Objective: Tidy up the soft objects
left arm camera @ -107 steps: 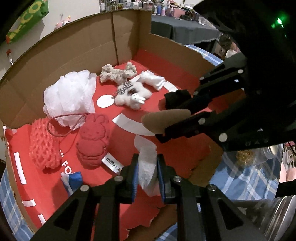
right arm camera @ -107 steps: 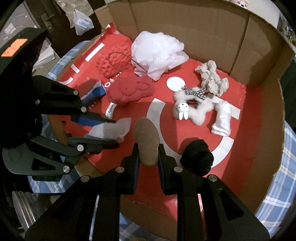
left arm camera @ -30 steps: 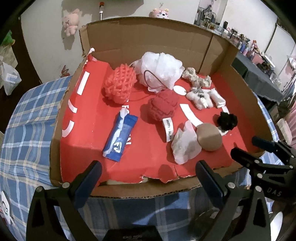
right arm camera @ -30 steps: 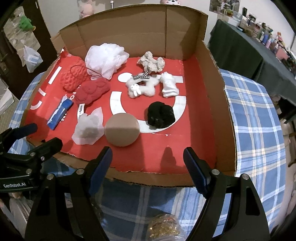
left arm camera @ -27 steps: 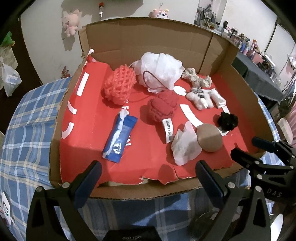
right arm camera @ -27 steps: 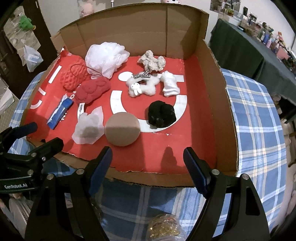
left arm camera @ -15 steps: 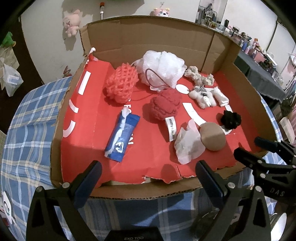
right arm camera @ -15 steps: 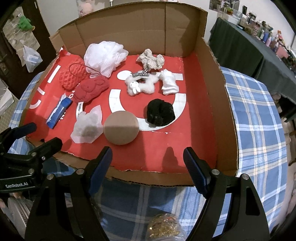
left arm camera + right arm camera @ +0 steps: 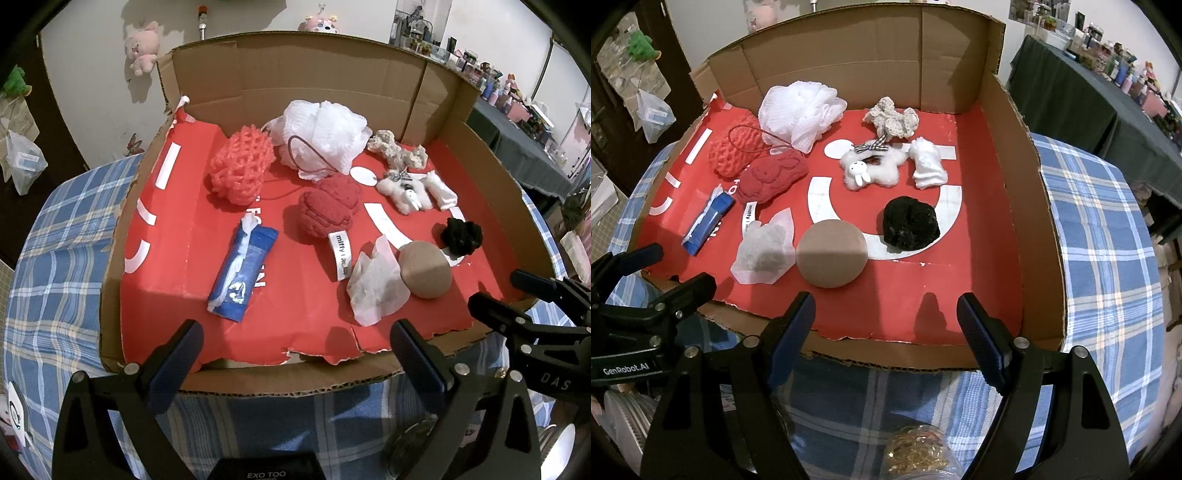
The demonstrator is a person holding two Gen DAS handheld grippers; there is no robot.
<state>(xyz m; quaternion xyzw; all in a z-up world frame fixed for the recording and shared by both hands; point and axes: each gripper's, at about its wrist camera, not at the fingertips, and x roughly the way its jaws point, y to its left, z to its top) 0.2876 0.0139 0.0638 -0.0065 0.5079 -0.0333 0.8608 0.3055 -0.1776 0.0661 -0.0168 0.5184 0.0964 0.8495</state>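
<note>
brown round puff [image 9: 832, 257] lying smooth, domed, near front edge of cardboard box [image 9: 1008, 192], touching white tissue [image 9: 762, 251] | left gripper [image 9: 293, 345] gaping, empty | right gripper [image 9: 884, 323] gaping, empty

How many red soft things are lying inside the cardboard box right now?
2. The red net sponge lies at the back left, beside the white bath puff. The red plush toy lies just in front of that puff, near the middle. Nothing seems hidden.
</note>
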